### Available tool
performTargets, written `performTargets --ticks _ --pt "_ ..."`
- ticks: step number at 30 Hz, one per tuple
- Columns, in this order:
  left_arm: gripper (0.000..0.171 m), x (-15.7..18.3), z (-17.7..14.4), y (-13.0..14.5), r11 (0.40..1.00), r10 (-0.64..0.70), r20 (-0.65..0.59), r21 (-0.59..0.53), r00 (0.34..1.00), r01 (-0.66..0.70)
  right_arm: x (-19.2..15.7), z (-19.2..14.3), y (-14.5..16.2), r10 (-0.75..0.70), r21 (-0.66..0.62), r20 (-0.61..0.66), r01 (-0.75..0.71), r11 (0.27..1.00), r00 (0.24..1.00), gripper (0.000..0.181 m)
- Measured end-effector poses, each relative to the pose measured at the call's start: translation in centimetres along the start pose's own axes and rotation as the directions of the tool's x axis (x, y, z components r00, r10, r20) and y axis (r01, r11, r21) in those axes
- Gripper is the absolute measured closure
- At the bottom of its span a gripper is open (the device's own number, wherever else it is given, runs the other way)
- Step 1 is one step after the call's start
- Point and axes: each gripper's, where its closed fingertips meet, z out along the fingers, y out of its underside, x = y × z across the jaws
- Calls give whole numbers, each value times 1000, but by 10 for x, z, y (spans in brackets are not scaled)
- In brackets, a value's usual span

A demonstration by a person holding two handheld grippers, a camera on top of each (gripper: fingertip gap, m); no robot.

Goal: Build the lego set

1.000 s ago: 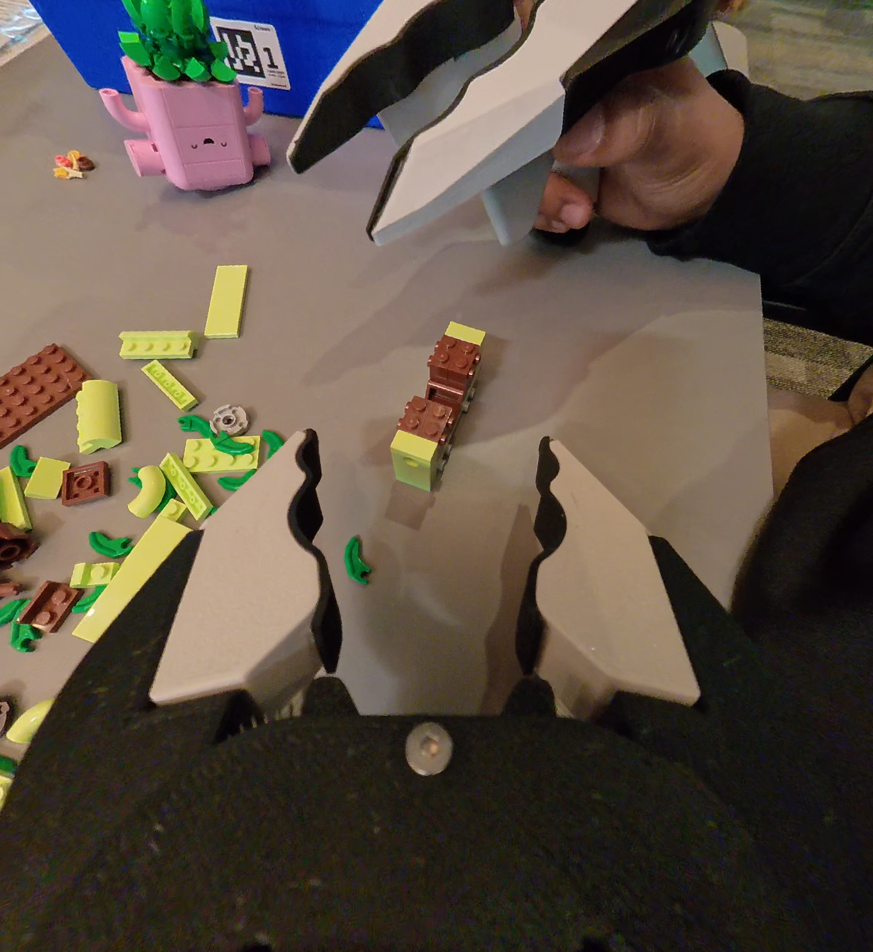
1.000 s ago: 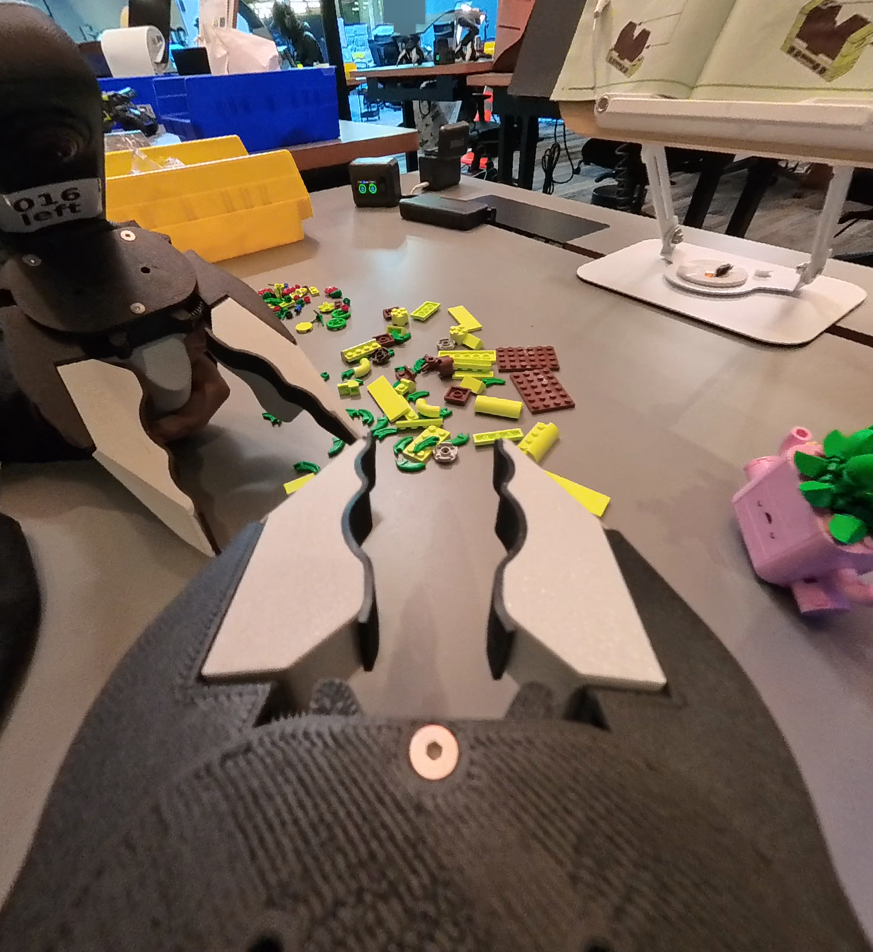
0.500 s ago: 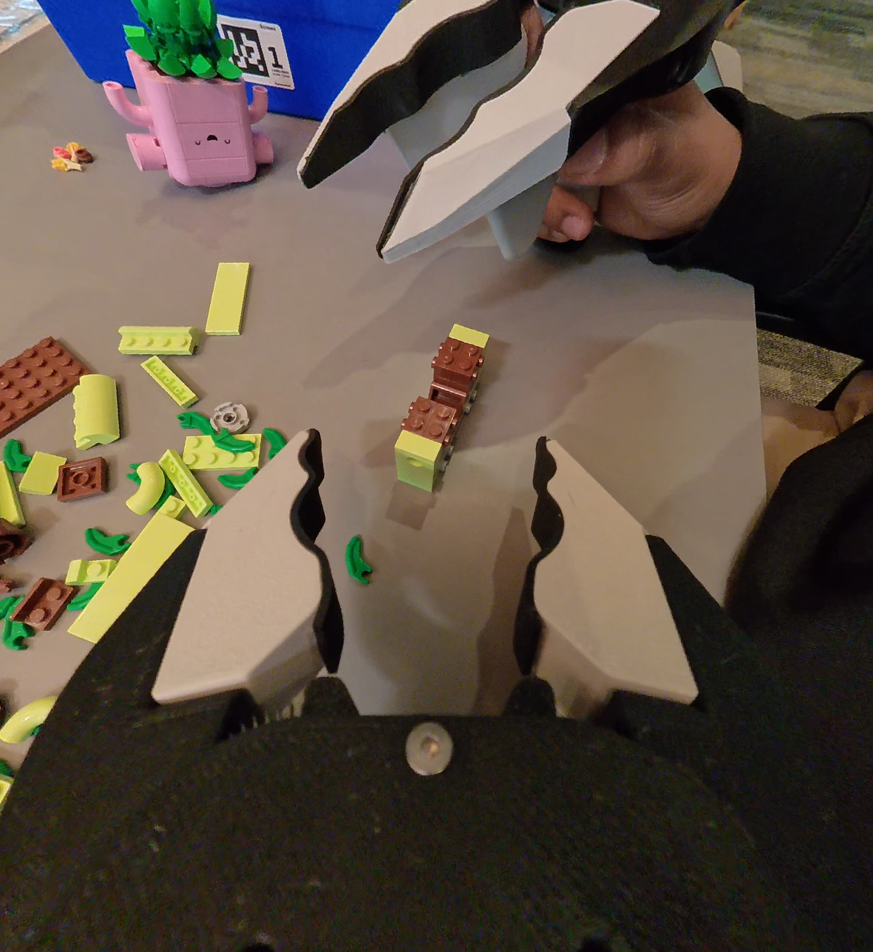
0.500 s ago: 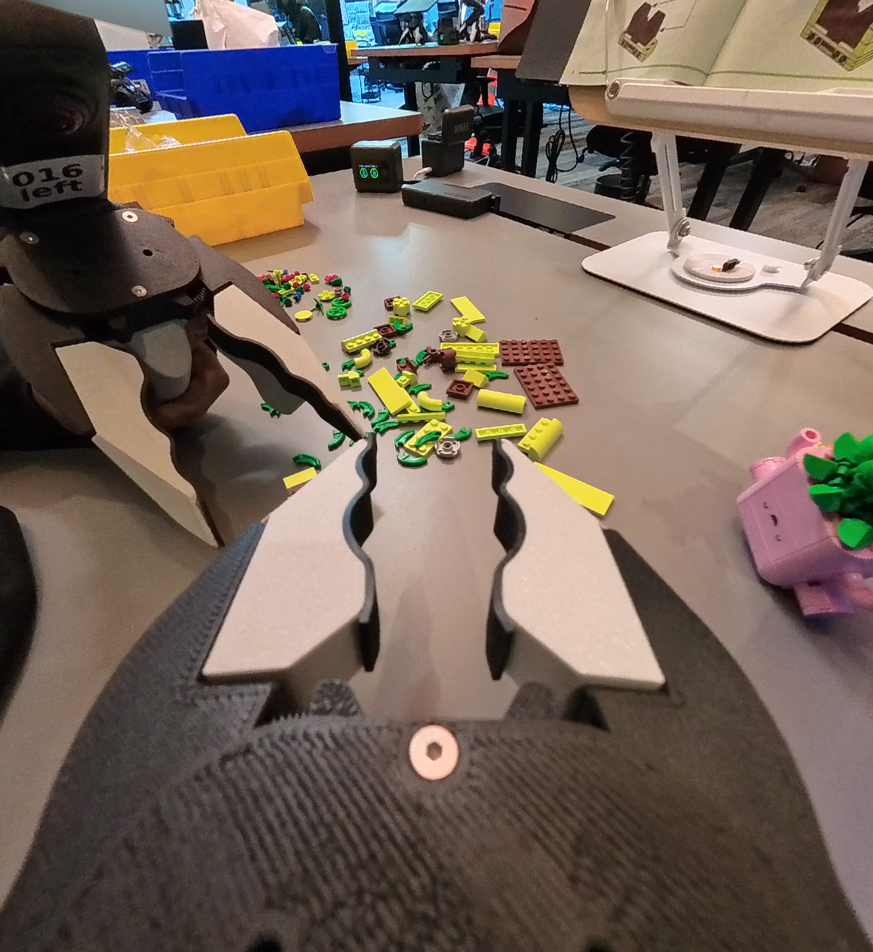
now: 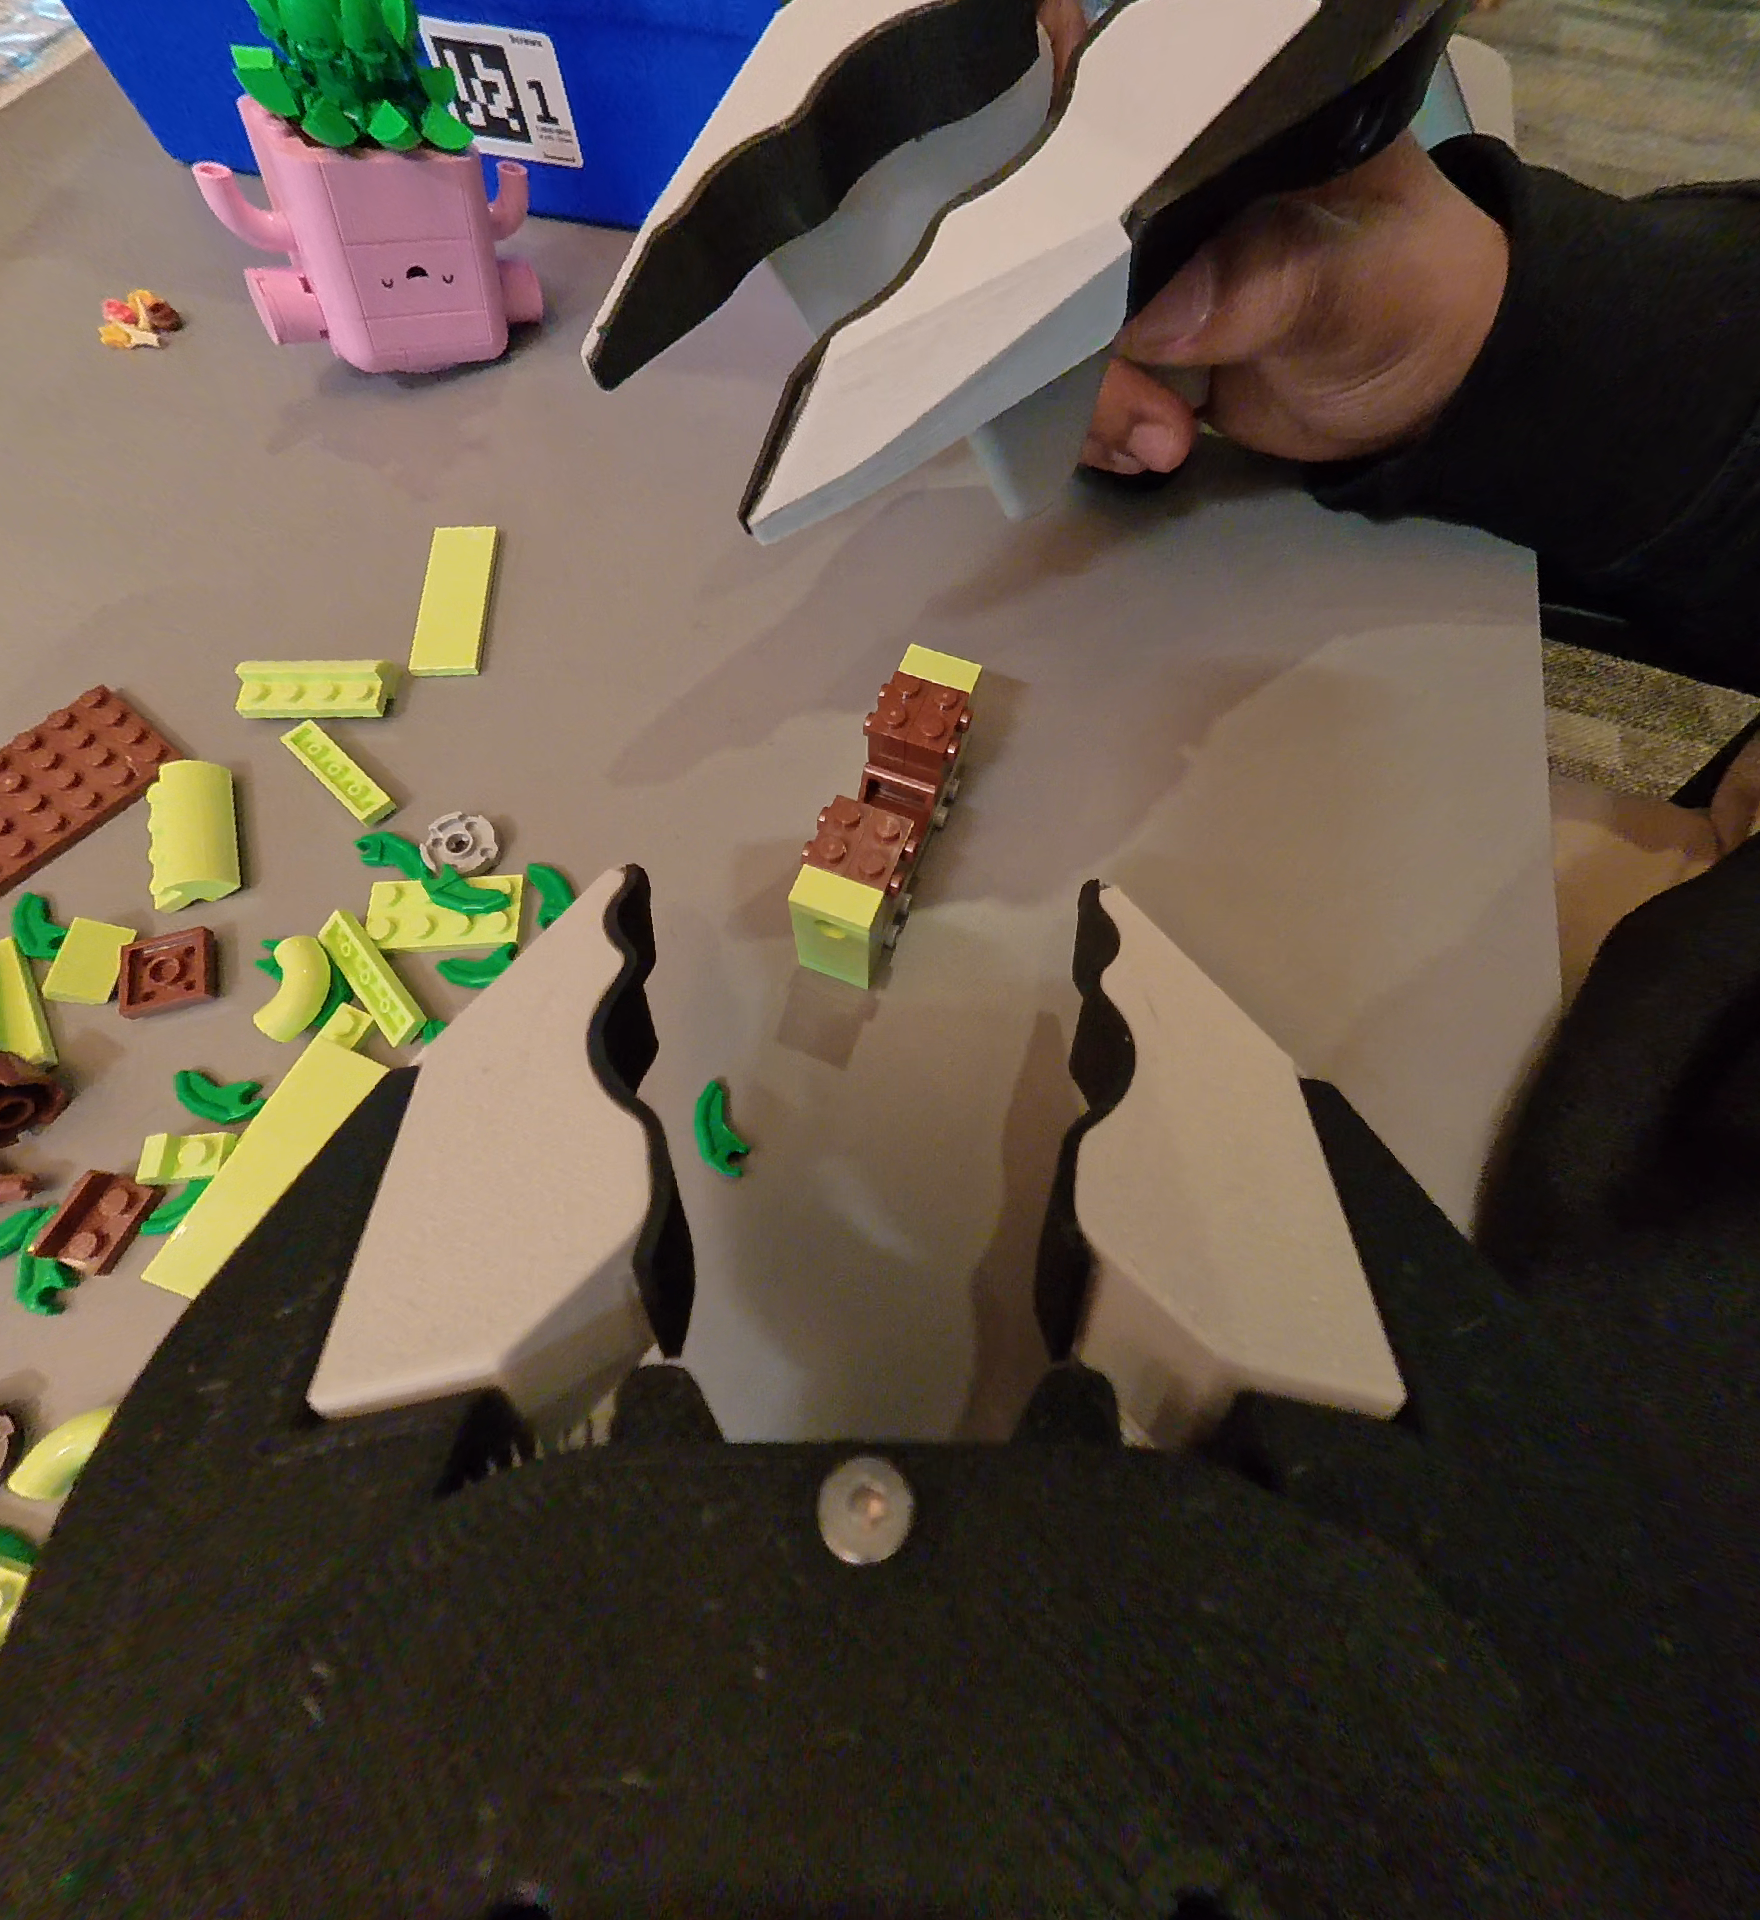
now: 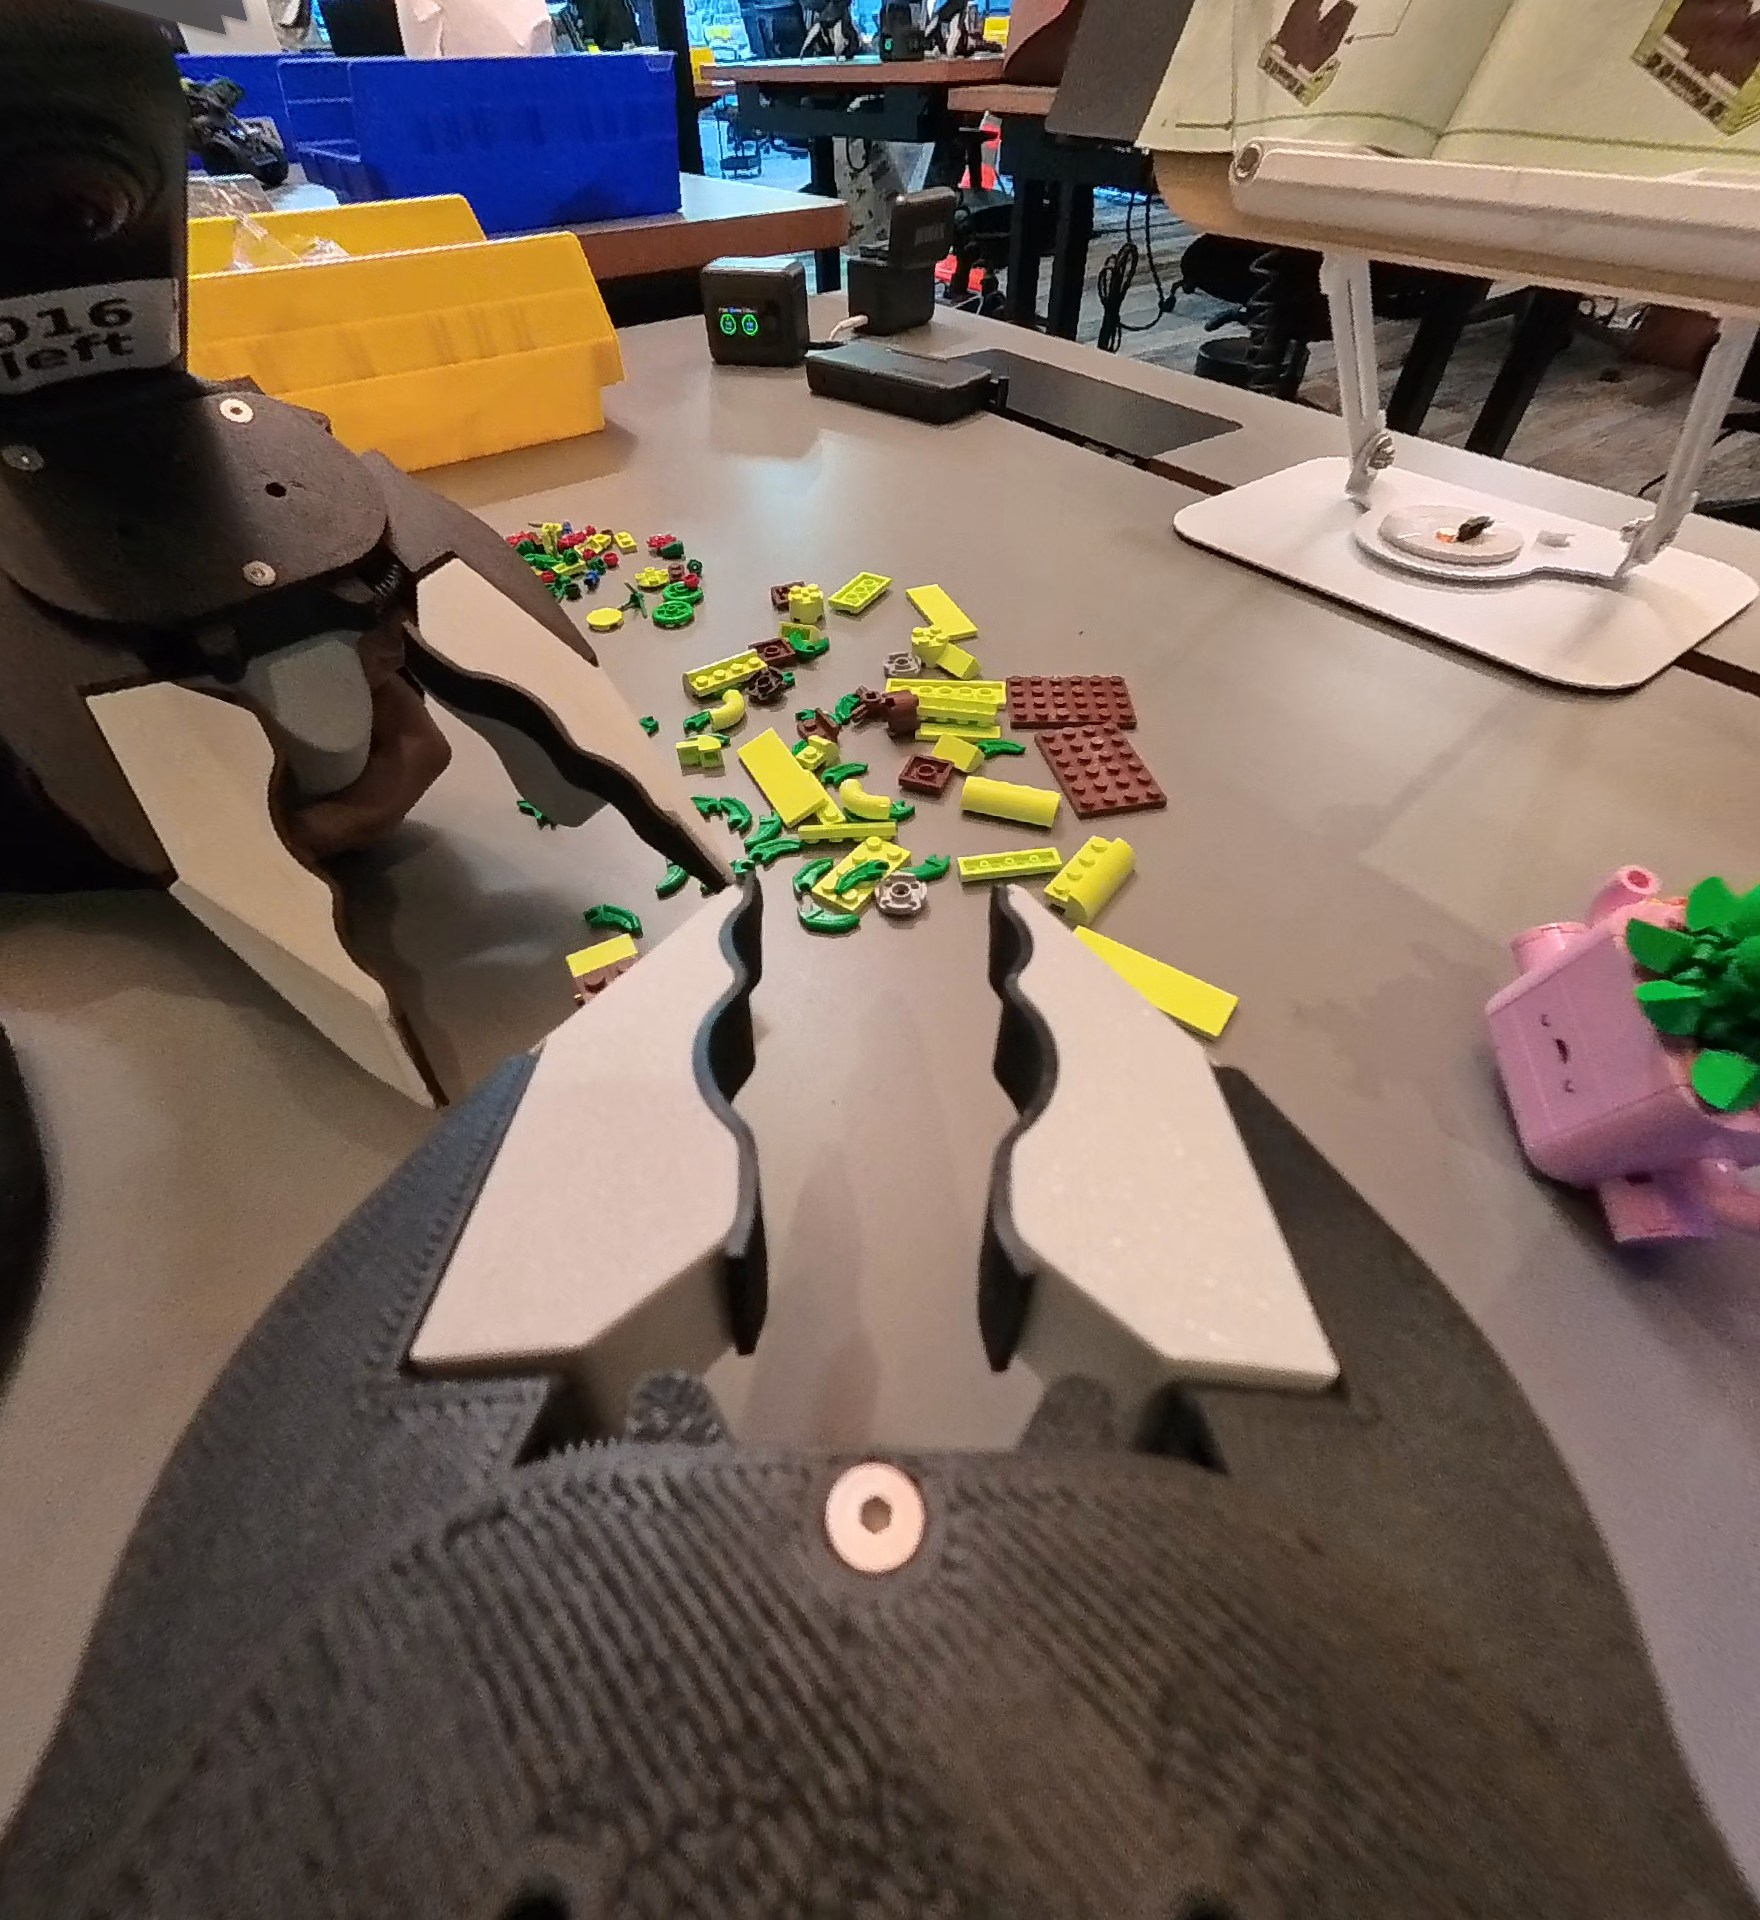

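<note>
A small brown and lime assembly (image 5: 886, 821) lies on the grey table (image 5: 1219, 831), just beyond and between the tips of my left gripper (image 5: 860, 894), which is open and empty. My right gripper (image 5: 673, 447) hangs above the table behind the assembly, open and empty. In the right wrist view, the right gripper (image 6: 874, 899) points at the loose pile of lime, brown and green pieces (image 6: 855, 769). The left gripper (image 6: 569, 987) is at the left there, straddling the partly hidden assembly (image 6: 601, 961). A green leaf piece (image 5: 720, 1127) lies between the left fingers.
A pink pot with a green plant (image 5: 388, 249) stands by a blue bin (image 5: 647, 104); it also shows in the right wrist view (image 6: 1624, 1081). Brown plates (image 6: 1099, 769) lie in the pile. Yellow bins (image 6: 388, 322) and a white booklet stand (image 6: 1458, 582) are farther back. The table edge (image 5: 1541, 727) is at the right. The right gripper is farther from the green leaf piece (image 5: 720, 1127), some 11 centimetres, than the left, some 5 centimetres. It turns up in the right wrist view (image 6: 610, 921) as well.
The right gripper has dropped slightly and edged toward the loose pile. The left gripper and the assembly have hardly moved. Both stay open.
</note>
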Motion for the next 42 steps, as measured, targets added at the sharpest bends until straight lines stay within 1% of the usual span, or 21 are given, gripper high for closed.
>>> performTargets --ticks 1,3,8,11,15,17,21,25,29,33,36,39,42 --pt "92 0 0 0 1000 0 2 1 1000 0 0 0 0 3 2 0 -3 1000 1000 139" --pt "104 -2 0 0 1000 -2 14 -2 1000 2 1 -1 -1 13 6 3 -13 1000 1000 139" --pt "105 1 3 3 999 26 13 -29 1000 -25 4 -4 -5 22 42 -15 -22 999 1000 143" --pt "105 5 8 6 998 23 -29 -59 999 -24 7 -8 -9 43 74 -21 -41 996 999 144" --pt "105 5 14 -4 999 -17 -73 -31 997 14 11 -12 -12 84 108 -8 -82 991 996 144" --pt "105 5 18 -5 999 -30 -100 -38 995 27 12 -15 -15 96 131 -3 -95 987 995 144" --pt "105 13 23 -11 998 -50 -204 -39 978 43 11 -22 -18 108 166 8 -108 980 994 145" --pt "107 10 20 -17 997 -73 -223 0 972 75 10 -28 -20 125 190 22 -127 974 992 145" --pt "108 4 14 -24 988 -126 -240 57 963 144 10 -31 -21 152 205 44 -158 966 987 144" --pt "107 0 5 -32 966 -187 -308 117 933 232 11 -31 -22 169 209 54 -177 962 984 144" --pt "107 -5 -6 -40 940 -212 -344 185 915 287 11 -30 -21 173 201 54 -180 963 983 144" --pt "107 -8 -12 -44 924 -214 -349 231 912 305 10 -28 -18 162 180 46 -167 969 986 144" --pt "108 -7 -12 -44 927 -205 -349 229 914 296 7 -23 -15 134 149 32 -137 979 990 144"
